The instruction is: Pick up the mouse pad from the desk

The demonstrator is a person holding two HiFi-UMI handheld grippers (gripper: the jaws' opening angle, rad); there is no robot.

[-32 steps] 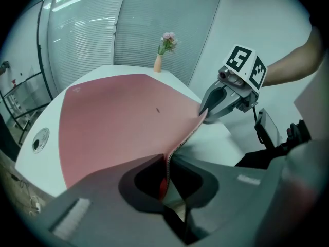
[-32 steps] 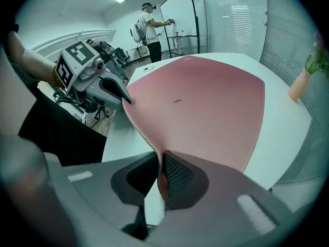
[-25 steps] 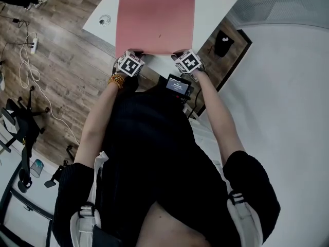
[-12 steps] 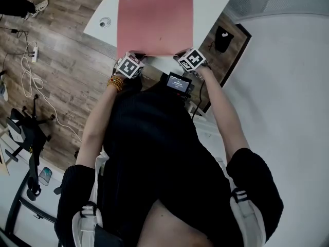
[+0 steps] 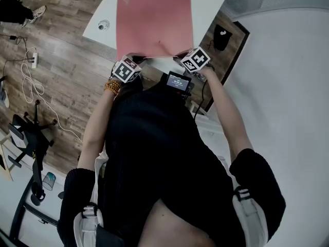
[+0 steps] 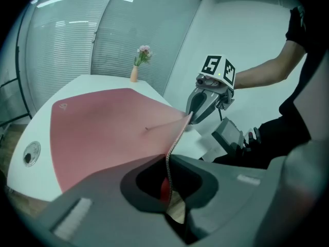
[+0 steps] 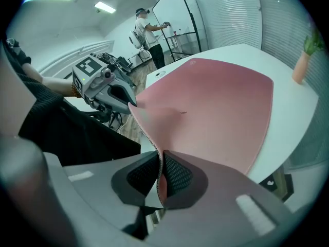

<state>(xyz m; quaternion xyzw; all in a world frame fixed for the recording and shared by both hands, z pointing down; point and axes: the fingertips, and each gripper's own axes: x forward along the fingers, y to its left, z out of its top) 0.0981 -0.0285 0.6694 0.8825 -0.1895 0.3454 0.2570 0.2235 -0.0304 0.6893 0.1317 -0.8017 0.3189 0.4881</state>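
Clamping the pink mouse pad (image 5: 154, 22) by its near edge, the left gripper (image 6: 167, 185) has its 2 jaws pressed shut on the thin stitched rim near the pad's left corner. The right gripper (image 7: 158, 185) is closed the same way on the rim near the right corner, and each pair of jaws has only the pad's thickness between them. Between the 2 grippers the near edge stands raised off the white desk (image 5: 211, 6) and curls upward, with a shallow crease running in from the right corner, while the far part of the pad lies flat on the desktop. A small round fitting (image 5: 104, 24) sits in the desk to the left of the pad, apart from it, and a slim vase of pink flowers (image 6: 136, 68) stands at the far end of the desk beyond the pad. The person wears a black top, with a beaded bracelet (image 5: 111, 87) on the left wrist and a small device with a lit screen (image 5: 178, 82) at the chest, just behind the right gripper. To the left of the desk is a wooden floor (image 5: 61, 55), where a white cable (image 5: 26, 81) trails and an office chair (image 5: 25, 133) stands well apart. In the right gripper view 1 more person (image 7: 146, 31) stands in the background, far from the desk.
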